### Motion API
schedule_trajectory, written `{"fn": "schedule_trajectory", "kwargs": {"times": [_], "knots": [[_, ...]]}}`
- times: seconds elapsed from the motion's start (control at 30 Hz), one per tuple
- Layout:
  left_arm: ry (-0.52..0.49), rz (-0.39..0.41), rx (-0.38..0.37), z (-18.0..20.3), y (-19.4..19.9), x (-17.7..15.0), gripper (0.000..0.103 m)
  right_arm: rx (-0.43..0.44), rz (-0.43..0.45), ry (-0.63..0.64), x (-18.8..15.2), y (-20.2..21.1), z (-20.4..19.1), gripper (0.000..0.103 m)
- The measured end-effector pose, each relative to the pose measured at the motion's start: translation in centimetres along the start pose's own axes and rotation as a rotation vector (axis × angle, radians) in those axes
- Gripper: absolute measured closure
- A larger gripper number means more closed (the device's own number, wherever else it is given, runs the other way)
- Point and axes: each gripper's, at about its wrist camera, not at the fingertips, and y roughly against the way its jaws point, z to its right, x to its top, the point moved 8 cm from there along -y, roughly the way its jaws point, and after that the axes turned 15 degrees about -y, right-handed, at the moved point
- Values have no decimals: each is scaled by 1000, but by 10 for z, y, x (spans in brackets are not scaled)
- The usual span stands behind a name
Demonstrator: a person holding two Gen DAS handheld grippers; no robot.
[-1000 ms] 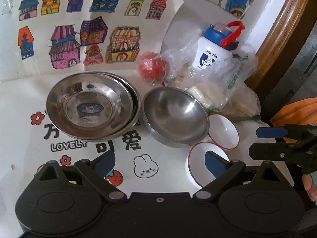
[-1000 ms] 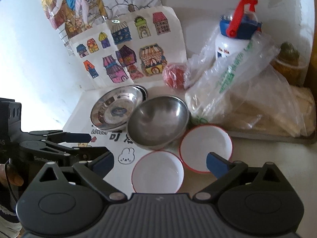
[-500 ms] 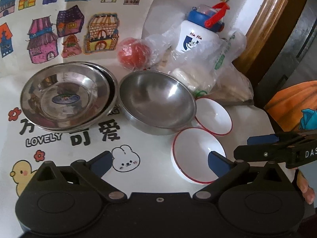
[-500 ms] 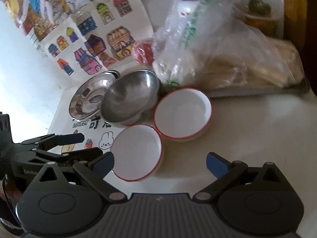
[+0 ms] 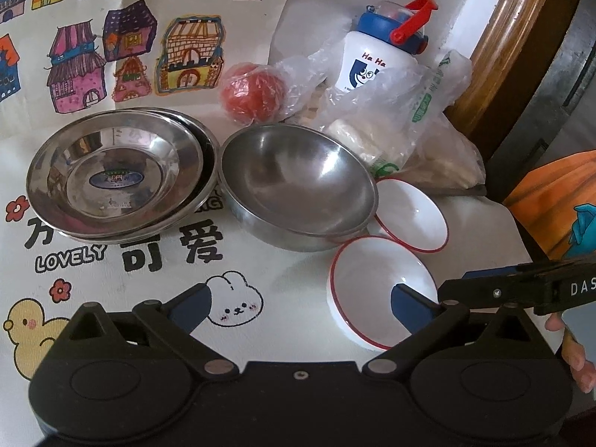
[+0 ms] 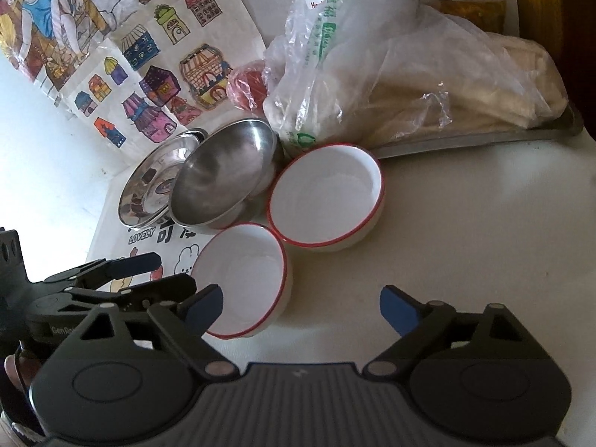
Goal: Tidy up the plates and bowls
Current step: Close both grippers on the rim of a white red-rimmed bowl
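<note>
Two stacked steel plates [image 5: 111,175] [image 6: 149,190] sit at the left, with a steel bowl [image 5: 298,186] [image 6: 223,178] beside them. Two white bowls with red rims stand to its right: the near one [image 5: 368,287] [image 6: 242,275] and the far one [image 5: 413,216] [image 6: 324,197]. My left gripper [image 5: 301,309] is open and empty, its right finger over the near white bowl's rim. My right gripper [image 6: 301,309] is open and empty, just in front of both white bowls; its left finger is at the near bowl's edge.
A white and blue bottle [image 5: 376,59], a red tomato in plastic [image 5: 253,93] and plastic bags of food [image 6: 428,85] on a tray [image 6: 484,138] crowd the back right. Drawings of houses [image 5: 130,48] lean on the wall. The table mat [image 5: 186,260] carries cartoon prints.
The right gripper has moved forward and right, closer to the two white bowls. The left gripper has shifted a little, and its right finger now overlaps the near white bowl.
</note>
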Motion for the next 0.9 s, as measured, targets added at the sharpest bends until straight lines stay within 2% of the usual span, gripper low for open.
{"fn": "schedule_trajectory", "kwargs": {"times": [0.37, 0.57, 0.77, 0.9], "knots": [[11, -2, 1, -2, -4, 1, 3, -7, 0, -14, -1, -3, 0, 19], [-2, -6, -9, 0, -4, 2, 15, -9, -8, -9, -1, -4, -1, 21], [5, -13, -33, 1, -8, 1, 27, -9, -13, -4, -2, -7, -2, 29], [19, -27, -49, 0, -11, 0, 45, -15, -11, 8, -2, -8, -5, 40]]}}
